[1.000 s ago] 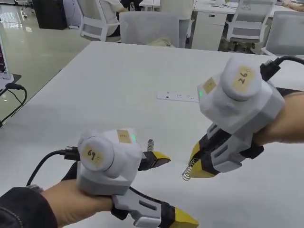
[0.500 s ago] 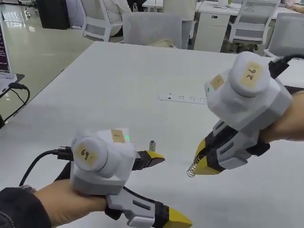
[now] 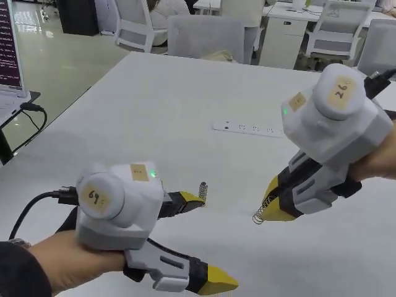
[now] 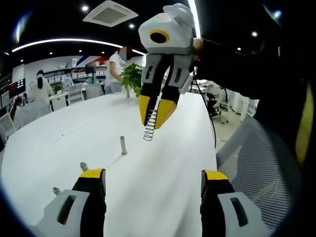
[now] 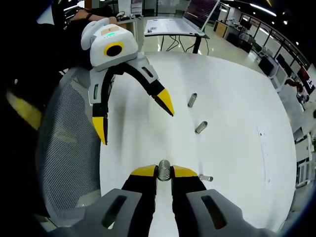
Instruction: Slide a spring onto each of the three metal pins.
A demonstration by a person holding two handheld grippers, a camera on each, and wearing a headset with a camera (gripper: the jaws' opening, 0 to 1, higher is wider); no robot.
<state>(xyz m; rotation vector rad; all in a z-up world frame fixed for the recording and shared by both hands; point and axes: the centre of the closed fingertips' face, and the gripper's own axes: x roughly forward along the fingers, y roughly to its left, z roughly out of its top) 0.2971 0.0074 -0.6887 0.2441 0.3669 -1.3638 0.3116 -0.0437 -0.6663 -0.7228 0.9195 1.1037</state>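
Right gripper (image 3: 271,210) pinches 1 spring (image 3: 258,216), centre-right. Left gripper (image 3: 218,242) spread wide, lower left. Pin (image 3: 202,190) by its upper tip, seemingly spring-covered.

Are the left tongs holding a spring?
No, the left tongs stand wide open with nothing between them; the spring is pinched in the right tongs.

Left gripper (image 3: 213,242): was white, yellow-tipped, marked 69
Right gripper (image 3: 270,209): bore 26
Cable (image 3: 38,200): black, at left gripper's rear
Sleeve (image 3: 18,272): was dark
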